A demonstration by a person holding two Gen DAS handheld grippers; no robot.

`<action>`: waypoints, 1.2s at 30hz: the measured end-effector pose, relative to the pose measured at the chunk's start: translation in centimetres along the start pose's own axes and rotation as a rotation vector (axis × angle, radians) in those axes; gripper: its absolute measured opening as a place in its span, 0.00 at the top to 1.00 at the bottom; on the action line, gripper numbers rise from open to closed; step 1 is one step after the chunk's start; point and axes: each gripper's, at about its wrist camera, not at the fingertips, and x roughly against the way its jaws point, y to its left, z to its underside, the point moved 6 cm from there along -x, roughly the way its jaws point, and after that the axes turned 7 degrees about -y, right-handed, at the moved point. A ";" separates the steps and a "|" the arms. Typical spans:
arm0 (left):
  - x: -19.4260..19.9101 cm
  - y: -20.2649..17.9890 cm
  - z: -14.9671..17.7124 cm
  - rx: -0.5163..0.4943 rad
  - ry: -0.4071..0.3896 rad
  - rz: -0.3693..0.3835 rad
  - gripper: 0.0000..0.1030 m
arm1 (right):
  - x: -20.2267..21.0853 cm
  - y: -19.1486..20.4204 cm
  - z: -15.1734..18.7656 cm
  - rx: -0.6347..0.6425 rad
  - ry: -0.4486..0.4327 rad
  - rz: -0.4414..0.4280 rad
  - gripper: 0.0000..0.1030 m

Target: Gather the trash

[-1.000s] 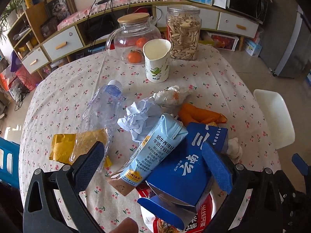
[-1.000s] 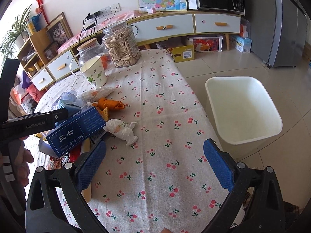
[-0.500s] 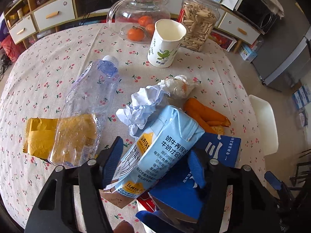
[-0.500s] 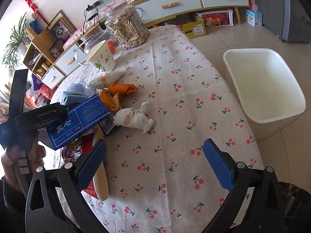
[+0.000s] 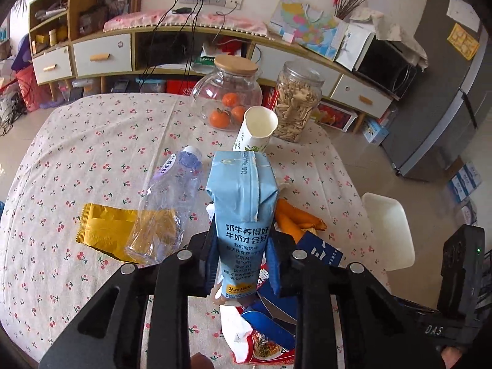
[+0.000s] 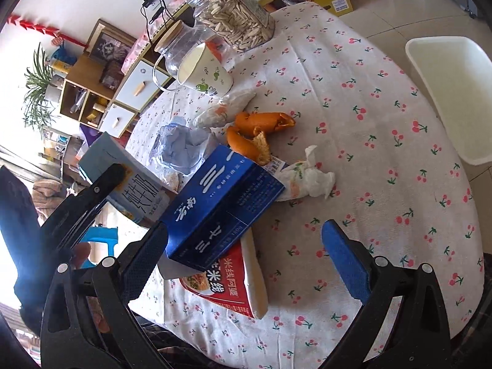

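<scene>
The table point(image 5: 77, 141) carries scattered litter, and the white bin point(image 6: 446, 92) waits on the floor beside it to receive it. The left tool point(image 5: 243, 264) is closing on the pale-blue milk carton point(image 5: 241, 212), lifted upright clear of the pile for carrying. The right tool point(image 6: 246, 246) gapes wide and empty above the dark-blue box point(image 6: 221, 196).

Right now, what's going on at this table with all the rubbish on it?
A person is clearing trash with a handheld gripper in each hand. The left gripper is closing on a light blue milk carton, held clear of the cherry-print tablecloth. The right gripper is open and holds nothing, near a dark blue box. A white bin waits beside the table.
</scene>
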 end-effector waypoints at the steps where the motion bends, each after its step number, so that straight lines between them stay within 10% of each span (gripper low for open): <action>1: 0.7 0.0 -0.2 0.006 -0.023 0.011 0.75 | -0.4 0.5 -0.2 -0.001 0.015 0.003 0.07; 10: 1.7 0.4 -0.5 -0.029 -0.079 -0.018 0.75 | -5.1 2.2 -0.7 0.014 0.098 0.044 0.12; 20: 0.5 2.2 0.0 0.003 -0.054 -0.087 0.75 | -4.6 3.4 -2.2 0.133 0.050 -0.067 0.85; 23: -0.1 2.5 0.3 0.011 -0.035 -0.094 0.74 | -5.0 3.5 -2.0 0.157 0.092 -0.063 0.77; 26: -0.5 2.7 0.4 0.021 -0.027 -0.098 0.74 | -5.4 2.4 -1.7 0.066 0.132 -0.050 0.19; 36: -0.3 3.3 0.7 0.025 -0.024 -0.105 0.74 | -8.0 3.3 -1.0 -0.031 0.179 -0.058 0.07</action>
